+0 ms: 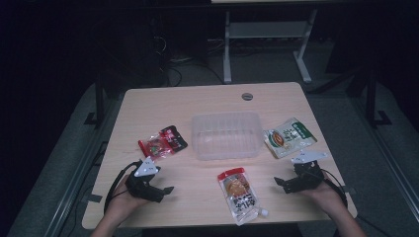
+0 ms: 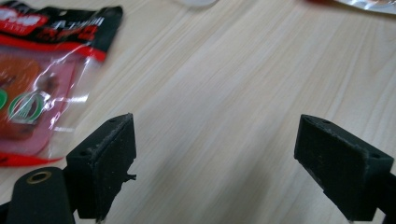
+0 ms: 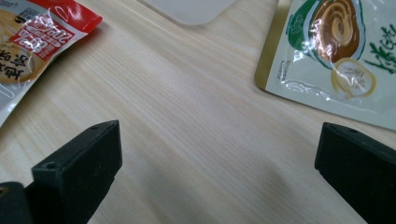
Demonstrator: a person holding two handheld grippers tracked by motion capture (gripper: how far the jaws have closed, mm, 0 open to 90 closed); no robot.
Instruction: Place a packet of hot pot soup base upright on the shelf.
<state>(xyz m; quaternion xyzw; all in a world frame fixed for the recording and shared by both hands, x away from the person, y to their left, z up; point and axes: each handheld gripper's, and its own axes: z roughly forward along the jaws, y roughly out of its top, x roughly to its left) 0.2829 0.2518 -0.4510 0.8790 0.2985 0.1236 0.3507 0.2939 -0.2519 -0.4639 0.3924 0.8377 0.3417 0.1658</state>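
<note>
Here, three snack pouches [image 1: 238, 194], one clear tray [image 1: 227, 135], left gripper [image 1: 164, 190] spread, right gripper [image 1: 281, 183] spread, both empty

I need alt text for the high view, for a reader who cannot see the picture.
A person holds an open left tool and an open right tool low over a wooden table, gripping nothing. A clear plastic tub stands mid-table, with a red snack packet to its left, a green pouch to its right and a spouted pouch in front.
</note>
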